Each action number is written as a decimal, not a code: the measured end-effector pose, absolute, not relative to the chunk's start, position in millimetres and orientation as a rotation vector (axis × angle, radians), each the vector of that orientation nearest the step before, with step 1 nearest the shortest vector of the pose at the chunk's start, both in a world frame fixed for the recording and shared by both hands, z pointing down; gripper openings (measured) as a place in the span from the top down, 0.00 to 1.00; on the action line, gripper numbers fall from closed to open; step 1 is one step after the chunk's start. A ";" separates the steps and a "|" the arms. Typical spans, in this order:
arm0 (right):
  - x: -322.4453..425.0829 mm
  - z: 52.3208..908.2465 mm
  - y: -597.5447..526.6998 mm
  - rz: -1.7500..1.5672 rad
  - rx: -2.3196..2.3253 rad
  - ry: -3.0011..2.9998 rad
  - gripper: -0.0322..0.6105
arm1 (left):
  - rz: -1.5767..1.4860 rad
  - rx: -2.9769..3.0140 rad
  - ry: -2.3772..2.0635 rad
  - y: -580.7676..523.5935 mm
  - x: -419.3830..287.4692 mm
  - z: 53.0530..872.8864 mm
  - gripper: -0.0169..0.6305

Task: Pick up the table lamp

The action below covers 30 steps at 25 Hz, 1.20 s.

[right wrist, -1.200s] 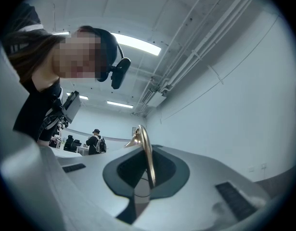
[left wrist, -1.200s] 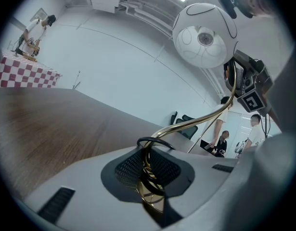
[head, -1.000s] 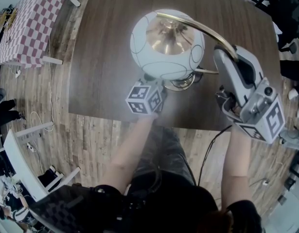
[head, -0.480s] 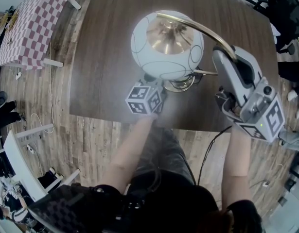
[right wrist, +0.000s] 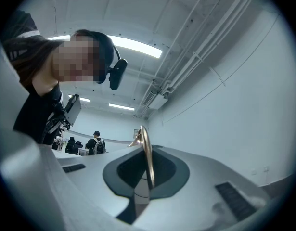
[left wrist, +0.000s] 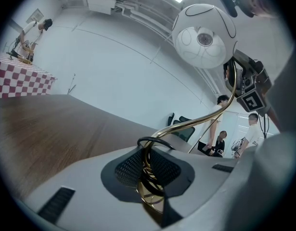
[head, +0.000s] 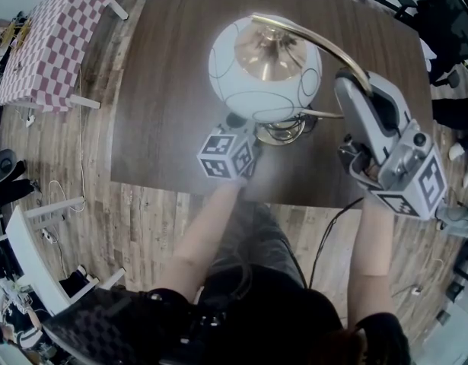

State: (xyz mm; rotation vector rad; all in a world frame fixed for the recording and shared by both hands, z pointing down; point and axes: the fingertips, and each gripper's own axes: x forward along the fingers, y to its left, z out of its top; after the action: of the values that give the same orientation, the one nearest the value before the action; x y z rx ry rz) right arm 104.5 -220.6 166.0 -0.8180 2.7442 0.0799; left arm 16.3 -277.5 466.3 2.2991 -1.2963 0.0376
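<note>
Lamp (head: 265, 68) on desk (head: 165, 90), centre. Left tongs (left wrist: 148, 174) clamped brass stem (left wrist: 200, 121) near base (head: 283, 133), 6 o'clock; right tongs (right wrist: 147, 170) clamped arched arm (head: 325, 46), 3 o'clock. Globe (left wrist: 203, 35) probably fragile, top-heavy; brass slippery.

Your dark wooden table (head: 173, 90) stands on a plank floor (head: 142, 219). Toward its six o'clock edge is the table lamp (head: 264, 71), brass base (head: 285, 132) low over the wood; contact unclear.

Left gripper (left wrist: 148, 174): jaws clamped on the brass lamp stem (left wrist: 198, 123), pointing slightly down
Right gripper (right wrist: 147, 173): jaws clamped on the lamp stem, tilted up
</note>
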 end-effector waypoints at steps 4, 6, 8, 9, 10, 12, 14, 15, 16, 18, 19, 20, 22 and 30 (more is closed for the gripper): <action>105.8 160.6 -222.2 0.080 -0.817 2.738 0.95 | 0.039 2.306 -1.300 -280.5 16.3 460.2 0.91; 106.9 157.4 -222.7 0.080 -0.815 2.736 0.95 | 0.040 2.308 -1.301 -281.3 16.8 456.8 0.91; 108.6 154.8 -222.8 0.082 -0.814 2.732 0.95 | 0.039 2.311 -1.302 -281.8 17.9 454.2 0.91; 109.1 153.6 -222.8 0.085 -0.814 2.730 0.95 | 0.038 2.313 -1.303 -282.3 18.4 453.2 0.91; 109.4 152.6 -222.8 0.088 -0.814 2.729 0.95 | 0.036 2.315 -1.303 -282.8 18.7 452.1 0.91; 109.4 150.7 -222.7 0.093 -0.812 2.730 0.95 | 0.032 2.319 -1.304 -284.0 19.0 449.4 0.91; 110.2 149.9 -222.3 0.088 -0.810 2.733 0.95 | 0.030 2.322 -1.305 -284.9 19.6 446.4 0.91; 110.9 148.8 -222.1 0.086 -0.810 2.733 0.95 | 0.030 2.323 -1.305 -285.3 20.1 444.8 0.91; 111.7 146.7 -222.2 0.090 -0.810 2.731 0.95 | 0.030 2.325 -1.305 -285.7 20.7 443.0 0.91; 113.3 141.7 -223.0 0.101 -0.810 2.723 0.95 | 0.027 2.329 -1.304 -287.0 22.1 439.6 0.91; 114.0 140.2 -223.6 0.104 -0.810 2.721 0.95 | 0.026 2.331 -1.303 -287.9 22.7 438.2 0.91; 114.7 139.1 -224.0 0.106 -0.811 2.720 0.95 | 0.026 2.334 -1.302 -288.6 23.2 436.9 0.91; 115.5 137.2 -224.0 0.107 -0.813 2.720 0.95 | 0.027 2.340 -1.301 -289.3 24.0 434.5 0.91; 122.1 129.7 -221.1 0.113 -0.804 2.717 0.95 | 0.026 2.355 -1.297 -290.0 31.0 425.3 0.91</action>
State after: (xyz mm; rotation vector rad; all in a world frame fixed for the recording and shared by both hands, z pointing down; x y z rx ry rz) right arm 122.1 -221.1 129.7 -0.8042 2.7165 0.1134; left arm 31.0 -290.0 425.3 2.3554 -1.2967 0.0258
